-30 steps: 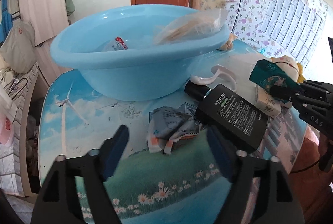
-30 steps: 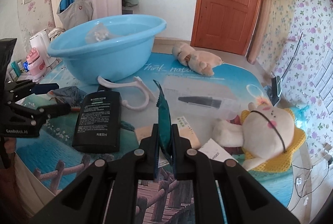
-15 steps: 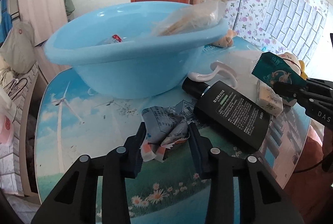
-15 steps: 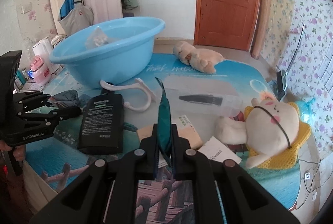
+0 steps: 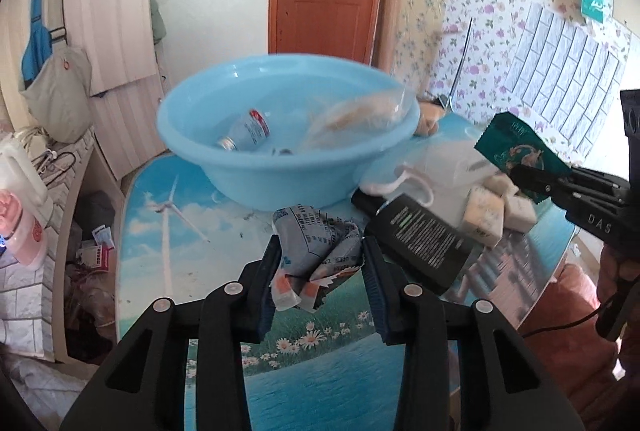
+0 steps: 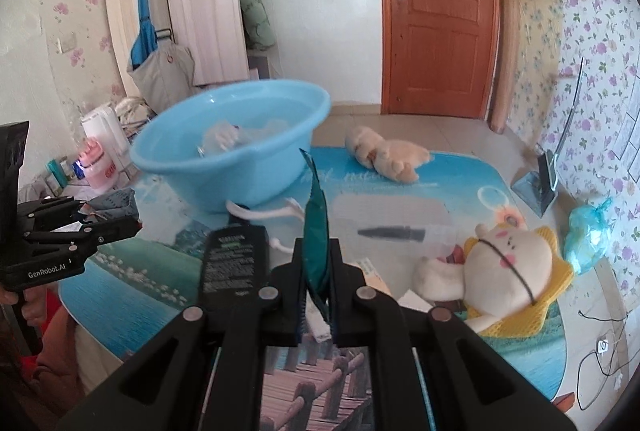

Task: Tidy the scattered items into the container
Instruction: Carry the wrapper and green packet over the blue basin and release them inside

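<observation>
Near the tabletop's left edge, the left gripper (image 5: 322, 263) is clamped on a crumpled grey packet (image 5: 316, 251) lifted clear of the surface (edges blurred). Behind it sits the blue basin (image 5: 280, 167), toward the far-left corner. Rightward, the right gripper (image 6: 318, 271) pinches a teal sachet (image 6: 316, 231) upright above the black bottle (image 6: 232, 259).

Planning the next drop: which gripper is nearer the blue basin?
Left. The left gripper sits just before the blue basin; the right gripper is farther, off its side.

Open basin (image 5: 256, 187) mouth; black bottle (image 5: 420, 243) alongside, right.
</observation>
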Available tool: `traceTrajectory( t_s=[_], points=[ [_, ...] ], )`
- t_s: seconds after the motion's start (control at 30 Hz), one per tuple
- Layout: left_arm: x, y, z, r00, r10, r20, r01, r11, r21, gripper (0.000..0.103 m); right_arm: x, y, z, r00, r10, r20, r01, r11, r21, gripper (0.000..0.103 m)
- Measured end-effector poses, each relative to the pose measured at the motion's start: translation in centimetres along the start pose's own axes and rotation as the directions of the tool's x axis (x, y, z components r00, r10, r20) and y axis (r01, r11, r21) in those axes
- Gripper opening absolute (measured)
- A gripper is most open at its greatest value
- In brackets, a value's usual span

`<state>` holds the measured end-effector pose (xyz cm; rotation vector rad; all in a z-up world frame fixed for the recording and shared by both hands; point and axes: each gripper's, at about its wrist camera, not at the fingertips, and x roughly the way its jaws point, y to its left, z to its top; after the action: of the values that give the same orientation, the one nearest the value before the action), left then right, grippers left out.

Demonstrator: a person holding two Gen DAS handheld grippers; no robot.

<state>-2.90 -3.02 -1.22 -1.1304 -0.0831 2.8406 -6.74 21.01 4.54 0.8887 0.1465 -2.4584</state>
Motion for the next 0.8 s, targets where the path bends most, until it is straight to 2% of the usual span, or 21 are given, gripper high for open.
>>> traceTrajectory(
  t_s=[0.47, 0.8],
  points=[
    [-3.3, 1.6, 3.2, 0.996, 0.042, 0.085, -0.039, 0.999, -0.037, 0.037, -1.9, 2.6, 4.5, 0.990, 0.086, 0.115, -0.081, 0.996, -0.048, 0.008],
    [-1.9, 1.9, 6.1, 0.994, 0.034, 0.099, -0.032, 0.999, -0.021, 0.038, 0.0, 4.7, 7.0, 0.982, 0.142, 0.124, -0.132, 0.987, -0.090, 0.008]
  ],
)
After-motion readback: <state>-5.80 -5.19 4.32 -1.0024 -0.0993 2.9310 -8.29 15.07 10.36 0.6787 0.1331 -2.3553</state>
